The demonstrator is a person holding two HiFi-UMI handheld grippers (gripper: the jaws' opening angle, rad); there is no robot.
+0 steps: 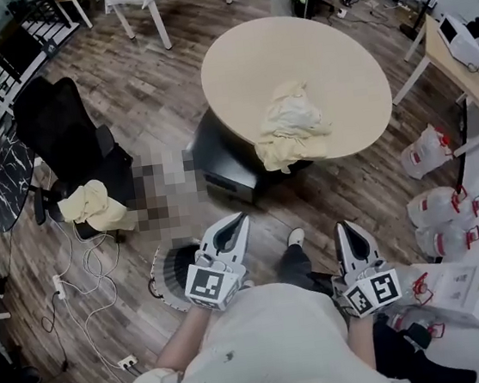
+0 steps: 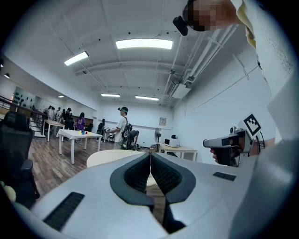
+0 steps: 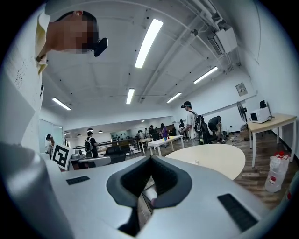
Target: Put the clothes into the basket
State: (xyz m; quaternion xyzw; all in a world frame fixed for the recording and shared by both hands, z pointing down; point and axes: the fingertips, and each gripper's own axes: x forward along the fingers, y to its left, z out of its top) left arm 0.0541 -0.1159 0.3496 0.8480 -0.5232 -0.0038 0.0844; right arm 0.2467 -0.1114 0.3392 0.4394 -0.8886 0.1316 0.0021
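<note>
The left claw (image 1: 240, 220) and right claw (image 1: 348, 227), both pressed closed on nothing, should be spread wide before the clothes (image 1: 290, 124) at twelve o'clock on the desk (image 1: 336, 62) are reached.

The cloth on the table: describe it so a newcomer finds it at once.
Find the round beige table in the room's middle. At its near edge lies a crumpled pale yellow cloth, part hanging over the rim. The only other yellow cloth lies on the black office chair at left.
</note>
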